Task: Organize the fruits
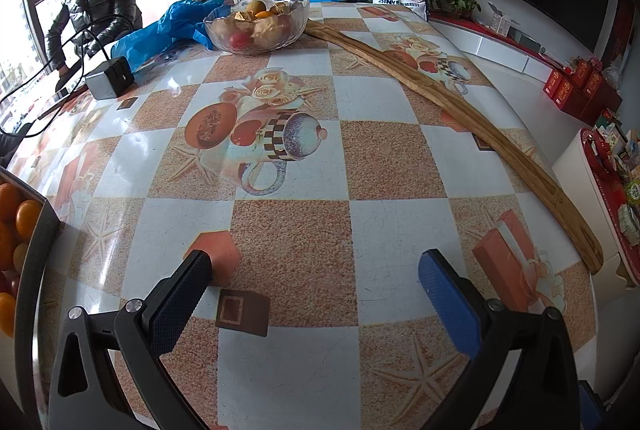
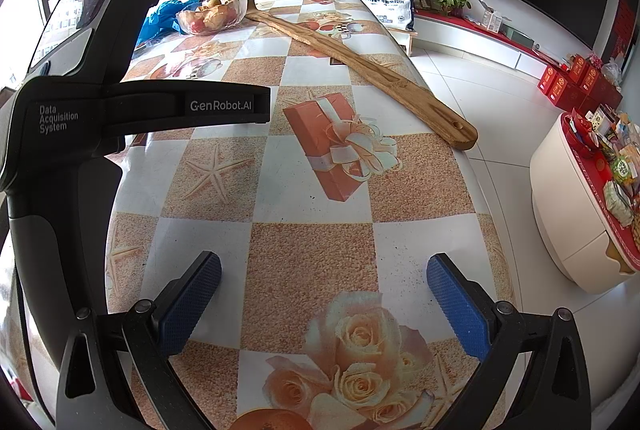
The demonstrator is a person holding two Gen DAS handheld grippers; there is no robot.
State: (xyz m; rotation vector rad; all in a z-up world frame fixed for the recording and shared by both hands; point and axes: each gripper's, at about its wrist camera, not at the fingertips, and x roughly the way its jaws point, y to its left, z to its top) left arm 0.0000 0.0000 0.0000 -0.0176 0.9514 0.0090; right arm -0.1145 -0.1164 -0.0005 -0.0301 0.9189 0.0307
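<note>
Broad bare stretch of checked tablecloth (image 1: 392,165) ahead of my claws, long curved wooden board (image 1: 460,109) fencing its right side, clear glass fruit bowl (image 1: 258,23) and crumpled blue plastic bag (image 1: 168,29) blocking the far end, dark crate of oranges (image 1: 28,270) crowding my left.

A long wooden paddle (image 1: 460,109) lies on the checkered tablecloth (image 1: 384,165), near a blue bag (image 1: 168,25).

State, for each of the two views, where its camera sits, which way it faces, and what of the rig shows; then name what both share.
Left wrist: on the left tool, angled down over the table; its open fingers show, oranges at left.
Right wrist: on the right tool, angled down likewise; open fingers and the left tool's body show.
Shared: glass fruit bowl, wooden board.
</note>
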